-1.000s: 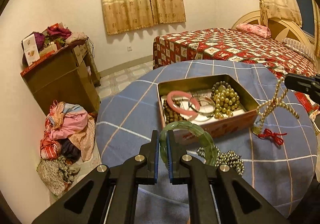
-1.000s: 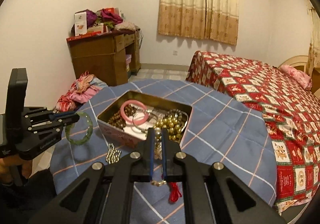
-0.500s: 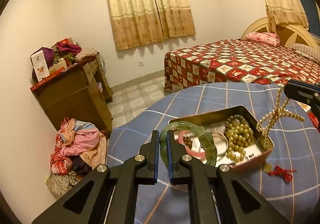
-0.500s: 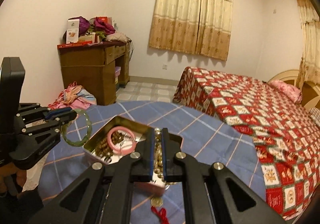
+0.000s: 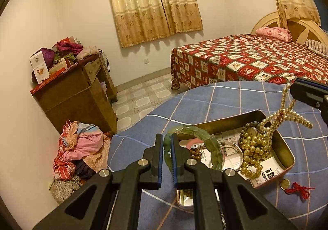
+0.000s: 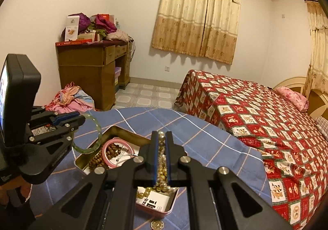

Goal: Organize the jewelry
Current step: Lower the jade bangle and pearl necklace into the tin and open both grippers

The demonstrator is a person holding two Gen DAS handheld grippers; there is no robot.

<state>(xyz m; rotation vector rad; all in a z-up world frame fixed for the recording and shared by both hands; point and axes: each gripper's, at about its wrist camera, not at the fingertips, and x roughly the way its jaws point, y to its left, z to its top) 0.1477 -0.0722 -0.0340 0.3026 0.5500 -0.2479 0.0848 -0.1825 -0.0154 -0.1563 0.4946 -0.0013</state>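
Blue checked cloth point(image 5: 215, 102) covers a round table in a bedroom with a red patterned bed point(image 5: 256, 59) and yellow curtains point(image 5: 155, 2) behind it. On the cloth sits an open metal tin point(image 5: 286, 148) with a paper sheet lining its bottom.

The left gripper point(image 5: 167, 143) pinches a green bangle point(image 5: 213, 148) between its two fingers. The bangle hangs in the air over the left end of the tin, tilted, not touching it as far as I can tell. From the right wrist view the same green ring point(image 6: 96, 137) sticks out from the left gripper point(image 6: 82, 120) above the tin's near corner.

The right gripper point(image 6: 162, 141) is pressed tight on a string of pale pearl beads point(image 6: 161, 143). The string dangles down over the right end of the tin point(image 6: 123, 131). In the left wrist view the right gripper point(image 5: 307, 91) shows at the edge, with the pearl beads point(image 5: 285, 115) looping below it.

Inside the tin lie a pink bangle point(image 6: 113, 154), some brown wooden beads point(image 6: 98, 161), a thin clear ring point(image 5: 233, 151) and a heap of big gold beads point(image 5: 253, 148). A gold coin with a red knotted cord point(image 5: 297, 188) rests on the cloth just beside the tin.

A wooden desk point(image 6: 96, 74) piled with things stands by the wall, with a heap of clothes point(image 5: 82, 148) on the floor near it.
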